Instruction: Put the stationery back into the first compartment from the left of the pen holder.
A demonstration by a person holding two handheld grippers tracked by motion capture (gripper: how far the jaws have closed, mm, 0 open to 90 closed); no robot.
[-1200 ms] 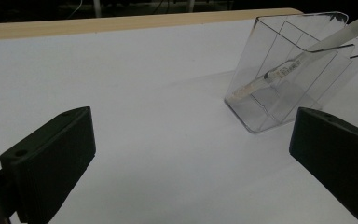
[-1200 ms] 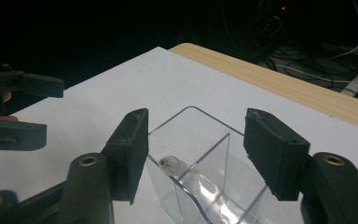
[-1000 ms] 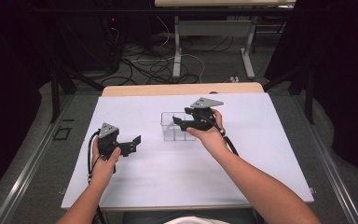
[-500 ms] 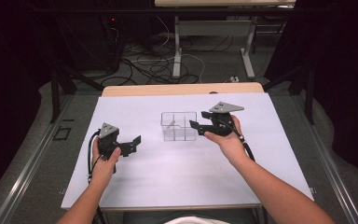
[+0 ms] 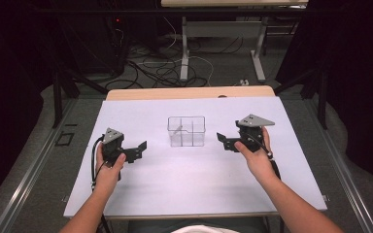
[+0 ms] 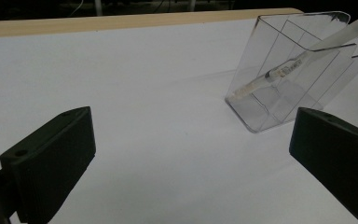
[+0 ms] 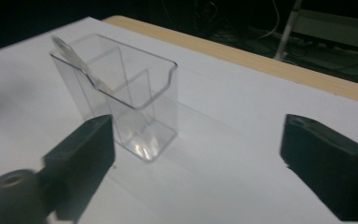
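Observation:
A clear plastic organiser box (image 5: 186,131) with inner dividers stands mid-table on the white sheet (image 5: 189,184). A frosted pen (image 6: 303,55) leans inside one compartment, its top poking over the rim (image 7: 63,46). My right gripper (image 5: 222,141) hovers to the right of the box (image 7: 121,100), its jaws having just been opening; they stand wide apart with nothing between them. My left gripper (image 5: 141,148) rests to the left of the box (image 6: 298,65), open and empty.
The table's wooden far edge (image 5: 189,92) runs behind the sheet. Beyond it on the floor lie cables (image 5: 165,68) and a second table's legs (image 5: 184,48). Dark surroundings flank both sides.
My right gripper has drawn away from the box toward the right, and its jaws have spread apart. The left hand has stayed put.

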